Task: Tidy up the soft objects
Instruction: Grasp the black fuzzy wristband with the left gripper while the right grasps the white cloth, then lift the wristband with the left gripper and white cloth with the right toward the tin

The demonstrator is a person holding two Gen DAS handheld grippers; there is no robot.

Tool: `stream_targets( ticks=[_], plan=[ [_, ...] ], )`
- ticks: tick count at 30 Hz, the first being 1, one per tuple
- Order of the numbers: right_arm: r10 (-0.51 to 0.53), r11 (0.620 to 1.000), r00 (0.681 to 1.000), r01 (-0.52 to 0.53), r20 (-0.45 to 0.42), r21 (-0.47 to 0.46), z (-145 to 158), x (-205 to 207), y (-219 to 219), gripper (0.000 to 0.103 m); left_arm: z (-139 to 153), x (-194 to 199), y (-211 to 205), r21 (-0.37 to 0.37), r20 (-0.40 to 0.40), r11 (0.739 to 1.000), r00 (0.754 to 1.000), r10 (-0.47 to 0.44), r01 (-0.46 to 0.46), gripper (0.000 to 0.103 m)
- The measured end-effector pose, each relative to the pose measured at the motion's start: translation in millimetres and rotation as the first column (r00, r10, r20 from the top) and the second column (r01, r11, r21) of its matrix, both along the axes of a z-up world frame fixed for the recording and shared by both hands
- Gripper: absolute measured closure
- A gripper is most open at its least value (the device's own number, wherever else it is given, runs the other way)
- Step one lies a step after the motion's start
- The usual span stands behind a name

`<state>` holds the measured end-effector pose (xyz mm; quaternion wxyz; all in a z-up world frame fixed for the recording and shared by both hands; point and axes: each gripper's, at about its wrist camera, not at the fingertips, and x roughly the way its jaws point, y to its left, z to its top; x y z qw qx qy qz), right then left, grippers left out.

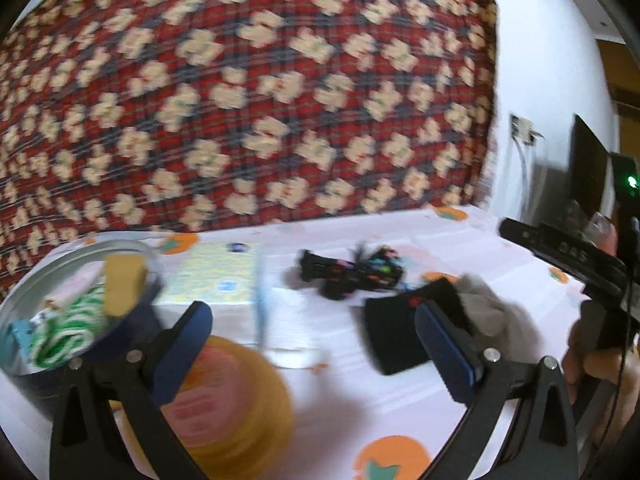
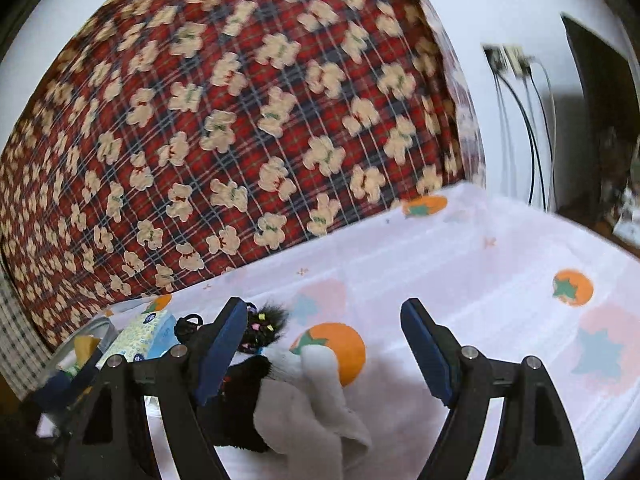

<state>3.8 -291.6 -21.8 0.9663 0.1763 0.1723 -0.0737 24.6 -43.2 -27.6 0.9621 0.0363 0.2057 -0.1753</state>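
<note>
Both grippers' fingers (image 1: 198,322) wide apart, empty.

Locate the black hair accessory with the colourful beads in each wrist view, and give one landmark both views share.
Left wrist: the black beaded hair accessory lies mid-frame on the sheet, right of the tissue pack.
Right wrist: it sits low left, partly behind the right gripper's left finger.
Shared landmark: the teddy-bear plaid blanket behind.
</note>
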Motion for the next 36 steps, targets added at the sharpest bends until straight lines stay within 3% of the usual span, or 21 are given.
stream_targets(
  ticks=[5, 10, 15, 19, 21, 23, 24, 26, 27, 30, 33, 36],
  plan=[
    [-0.011, 0.996, 1.000, 0.013, -0.027, 0.089, -9.0, 1.1, -17.4, 0.022, -9.5, 15.8, -36.0, 0.045, -0.119, 0.994, 0.988, -0.096, 0.101, 0.000],
    [-0.028, 0.995, 0.999, 0.030, -0.020, 0.099, -9.2, -1.0, -21.8, 0.022, -22.8, 40.1, -60.5, 0.015, -0.254, 0.992, 0.960, -0.118, 0.126, 0.000],
    [-0.066, 0.993, 0.998, 0.065, 0.005, 0.103, -6.7, -6.9, -29.6, 0.022, -37.4, 61.7, -82.7, 0.006, -0.371, 0.992, 0.921, -0.114, 0.126, 0.000],
    [-0.067, 0.989, 0.998, 0.067, -0.006, 0.134, -9.1, -6.3, -35.5, 0.022, -53.4, 76.9, -101.3, 0.022, -0.478, 0.988, 0.869, -0.127, 0.156, 0.001],
    [-0.060, 0.987, 0.998, 0.060, -0.009, 0.151, -10.2, -6.0, -37.3, 0.022, -53.3, 76.4, -104.8, 0.036, -0.475, 0.988, 0.872, -0.113, 0.147, 0.005],
    [-0.054, 0.987, 0.998, 0.055, -0.010, 0.154, -10.4, -5.2, -36.3, 0.022, -52.1, 73.3, -106.7, 0.057, -0.464, 0.989, 0.881, -0.096, 0.138, 0.031],
    [-0.051, 0.987, 0.999, 0.052, -0.008, 0.152, -10.1, -5.4, -35.4, 0.022, -50.4, 71.7, -106.1, 0.057, -0.457, 0.989, 0.884, -0.097, 0.137, 0.037],
    [-0.048, 0.989, 0.999, 0.048, -0.006, 0.142, -9.5, -5.2, -33.3, 0.022, -48.8, 69.9, -103.4, 0.024, -0.453, 0.988, 0.882, -0.126, 0.154, 0.064],
    [-0.045, 0.989, 0.999, 0.045, -0.006, 0.138, -9.2, -5.1, -32.4, 0.022, -48.4, 70.2, -99.7, 0.003, -0.456, 0.988, 0.880, -0.134, 0.152, 0.069],
    [-0.028, 0.990, 1.000, 0.029, -0.011, 0.134, -9.3, -3.9, -30.4, 0.022, -46.8, 74.6, -87.1, -0.069, -0.459, 0.989, 0.876, -0.148, 0.130, 0.074],
    [-0.014, 0.990, 1.000, 0.017, -0.025, 0.138, -10.8, -1.2, -29.4, 0.022, -38.3, 71.0, -72.6, -0.130, -0.414, 0.988, 0.900, -0.135, 0.088, 0.074],
    [0.007, 0.992, 0.998, 0.000, -0.058, 0.125, -13.4, 4.8, -25.2, 0.022, -24.7, 53.3, -56.2, -0.182, -0.312, 0.981, 0.943, -0.115, 0.059, 0.074]
  ],
)
